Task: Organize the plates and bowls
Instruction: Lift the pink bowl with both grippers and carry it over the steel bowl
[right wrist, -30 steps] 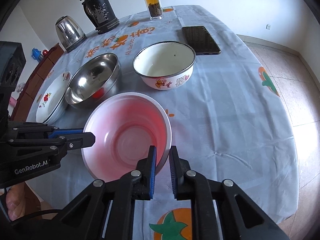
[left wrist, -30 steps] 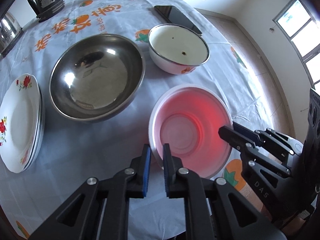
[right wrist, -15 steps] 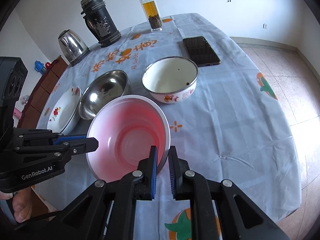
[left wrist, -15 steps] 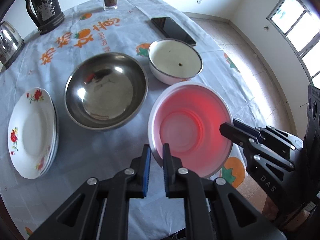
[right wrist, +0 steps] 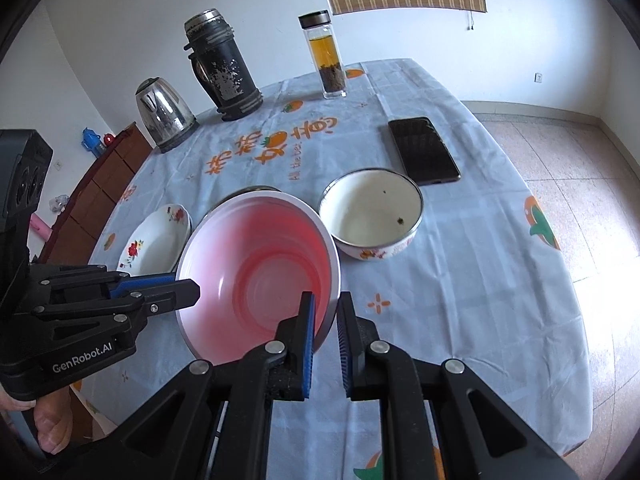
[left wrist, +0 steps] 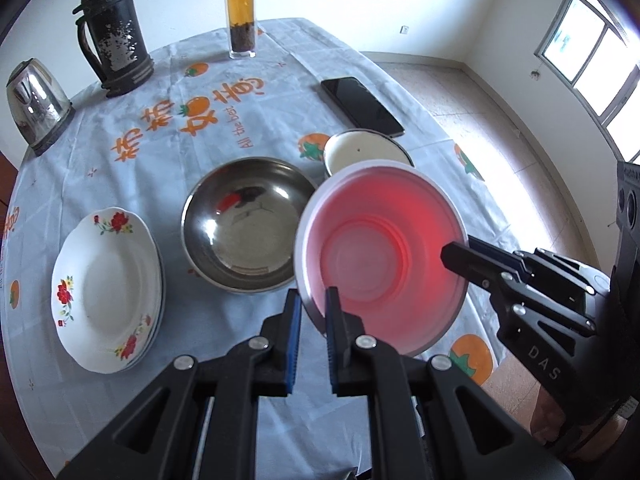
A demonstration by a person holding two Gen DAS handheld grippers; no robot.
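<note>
pink bowl (left wrist: 380, 256) | rim pinched: L tongs (left wrist: 311, 304) + R tongs (right wrist: 326, 312)

Beside the translucent plastic pink bowl (left wrist: 380, 256), a polished steel bowl (left wrist: 248, 236) is gleaming; glossy floral plates (left wrist: 104, 288) are shining beyond.

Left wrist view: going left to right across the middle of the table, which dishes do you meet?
Stack of flowered plates → steel bowl → pink bowl, pinched by both claws. The white enamel bowl behind is left out: it overlaps the pink one.
</note>
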